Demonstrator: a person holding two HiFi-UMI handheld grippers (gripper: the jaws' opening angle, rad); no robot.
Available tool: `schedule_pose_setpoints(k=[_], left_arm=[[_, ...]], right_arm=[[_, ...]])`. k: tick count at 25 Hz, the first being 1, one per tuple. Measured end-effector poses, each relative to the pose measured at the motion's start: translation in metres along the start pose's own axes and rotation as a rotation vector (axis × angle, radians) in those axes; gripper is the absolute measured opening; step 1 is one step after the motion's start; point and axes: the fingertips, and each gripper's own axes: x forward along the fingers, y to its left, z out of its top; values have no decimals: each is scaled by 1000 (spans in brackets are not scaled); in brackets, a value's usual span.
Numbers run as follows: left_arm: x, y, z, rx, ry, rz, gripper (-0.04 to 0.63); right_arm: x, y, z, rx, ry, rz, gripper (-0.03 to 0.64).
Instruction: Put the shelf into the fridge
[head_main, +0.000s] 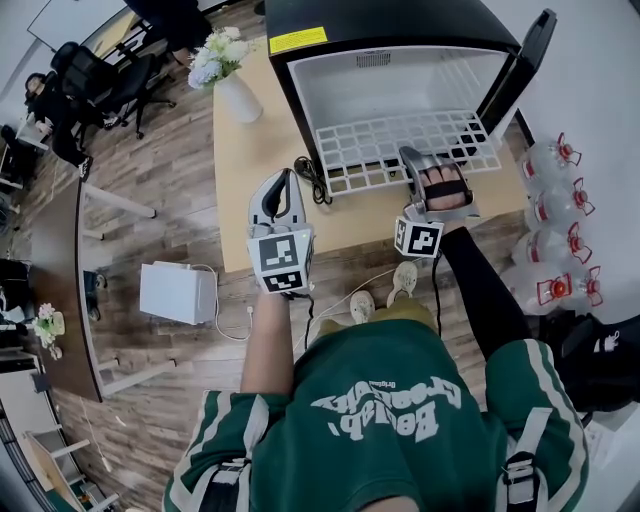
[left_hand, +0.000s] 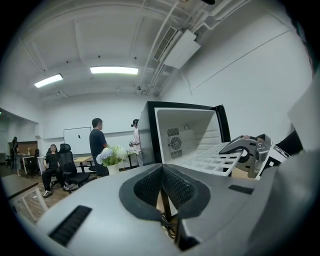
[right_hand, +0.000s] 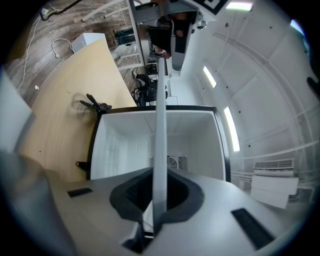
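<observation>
Shelf (head_main: 380, 145) edge clamped by right gripper (head_main: 415, 168), fridge (head_main: 400, 25) open.

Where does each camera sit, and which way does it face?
Head view: on the head, steeply down onto fridge, shelf, arms, shoes, left gripper and right gripper.
Left gripper view: on left gripper, level toward the open fridge; own shut fingers show.
Right gripper view: rolled sideways, into the fridge; own fingers clamp the shelf.
All share fridge and shelf.

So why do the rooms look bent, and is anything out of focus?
Both gripper views are fisheye: left gripper view bows the ceiling lights; right gripper view curves the fridge frame, with the shelf edge a soft blur up close; head view is sharp, evenly lit.
</observation>
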Motion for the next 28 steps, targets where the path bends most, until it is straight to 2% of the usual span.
schedule_pose_setpoints(k=[9,22,28], left_arm=[[3,0,6,-1,-8,2,0],[5,-5,1,2,-7,-12,0],[11,-9,1,9,-3,-25,0]], right_arm=[[12,-3,4,-19,-16,-1,20],[19,7,3,-32,39,-14,20],[27,18,3,-36,39,8,21]])
